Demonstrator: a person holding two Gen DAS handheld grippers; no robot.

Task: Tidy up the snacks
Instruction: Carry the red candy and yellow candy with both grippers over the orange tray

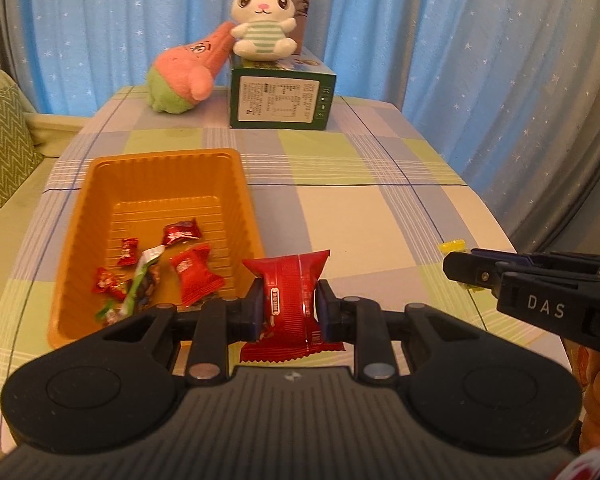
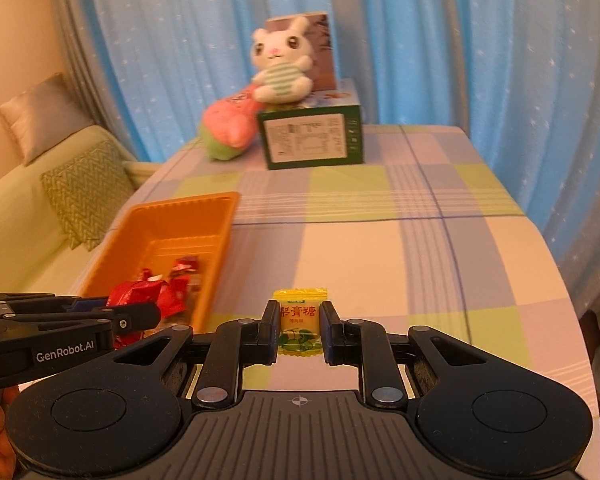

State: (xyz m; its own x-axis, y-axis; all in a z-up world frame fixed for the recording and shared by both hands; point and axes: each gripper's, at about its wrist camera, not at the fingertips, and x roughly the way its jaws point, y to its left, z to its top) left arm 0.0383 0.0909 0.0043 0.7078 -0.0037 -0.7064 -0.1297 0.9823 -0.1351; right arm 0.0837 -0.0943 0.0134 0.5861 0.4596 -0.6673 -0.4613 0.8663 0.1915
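My left gripper [image 1: 287, 306] is shut on a red snack packet [image 1: 290, 300], held just right of the near corner of the orange tray [image 1: 100, 184]. The tray holds several red wrapped candies [image 1: 182, 232] and a green-white wrapper [image 1: 142, 276]. My right gripper [image 2: 300, 326] is shut on a yellow candy [image 2: 300, 320] with green print, above the checked tablecloth. The right gripper also shows in the left wrist view [image 1: 456, 268], with a bit of the yellow candy [image 1: 454, 246] beyond its tip. The left gripper and the red packet [image 2: 134, 294] show at the left of the right wrist view, beside the orange tray [image 2: 156, 216].
A green box [image 1: 282, 98] stands at the far side of the table with a white bunny plush [image 1: 262, 20] on top. A pink and green plush [image 1: 184, 76] leans against it. A sofa with a cushion [image 1: 2, 152] is on the left. Blue curtains hang behind.
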